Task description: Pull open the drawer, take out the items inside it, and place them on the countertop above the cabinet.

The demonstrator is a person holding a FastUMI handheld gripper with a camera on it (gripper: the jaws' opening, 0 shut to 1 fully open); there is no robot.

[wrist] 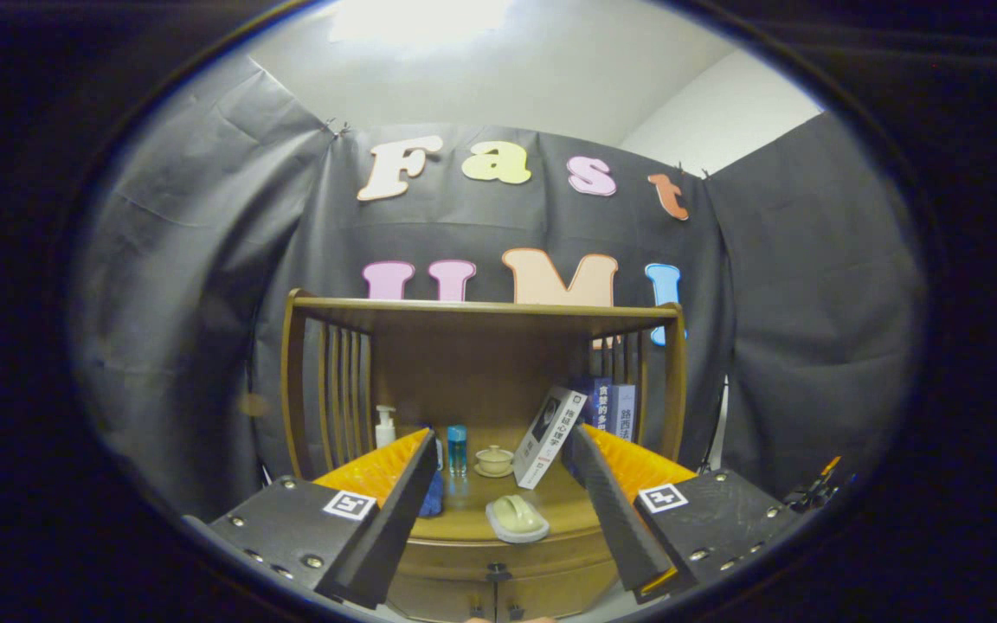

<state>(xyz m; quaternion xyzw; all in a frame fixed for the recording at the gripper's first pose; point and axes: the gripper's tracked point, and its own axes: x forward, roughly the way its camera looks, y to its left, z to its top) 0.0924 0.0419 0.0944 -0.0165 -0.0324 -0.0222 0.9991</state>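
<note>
Tongs [498, 506] spread wide, gripping nothing; drawer [498, 578] below partly cut off, contents unseen.

the gripper [498, 506] is showing two long black fingers [390, 519], flat and slab-like, with finely ribbed inner faces, tapering away toward twelve o'clock; behind each finger an orange ridged plastic piece [373, 472] is sitting on the outer side, the other lying at three o'clock of it; two dark grey, scuffed mounting plates [291, 532] are flanking the fingers at seven and five o'clock, each dotted with shiny round screws; each plate is carrying a small white square tag [350, 504] printed with a black block pattern; the fingers are standing wide apart.
</note>
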